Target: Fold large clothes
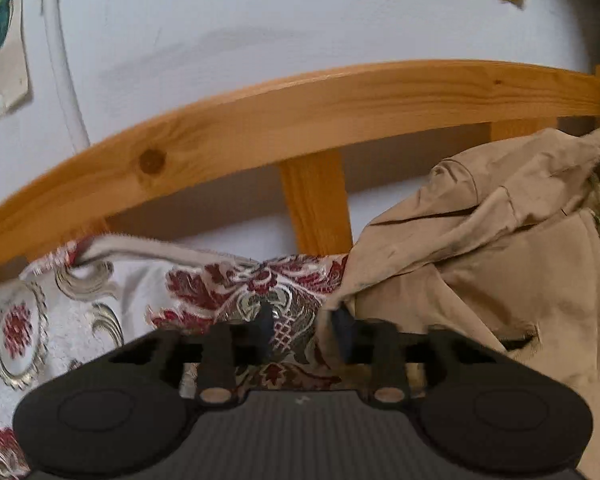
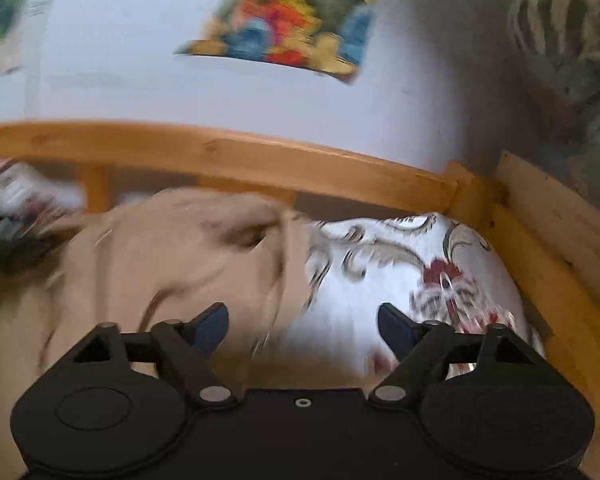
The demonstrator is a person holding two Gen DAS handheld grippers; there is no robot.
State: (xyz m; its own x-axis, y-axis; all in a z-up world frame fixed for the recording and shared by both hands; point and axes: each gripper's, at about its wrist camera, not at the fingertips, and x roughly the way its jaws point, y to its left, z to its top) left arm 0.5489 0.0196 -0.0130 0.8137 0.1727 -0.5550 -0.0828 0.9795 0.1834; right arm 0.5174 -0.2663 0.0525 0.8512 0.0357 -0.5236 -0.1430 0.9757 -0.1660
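A large beige jacket with a zip lies rumpled on a bed, to the right in the left wrist view. My left gripper hovers low at the jacket's left edge, jaws narrow. That edge lies against the right finger, while patterned bedspread shows in the gap up to the left finger; no pinch is visible. In the blurred right wrist view, the jacket fills the left. My right gripper is open above the line where jacket meets bedspread, with nothing between its fingers.
A wooden bed rail with upright slats runs behind the bed, and a side board closes the right corner. Behind is a white wall with a colourful poster and a white pipe. Striped cloth hangs top right.
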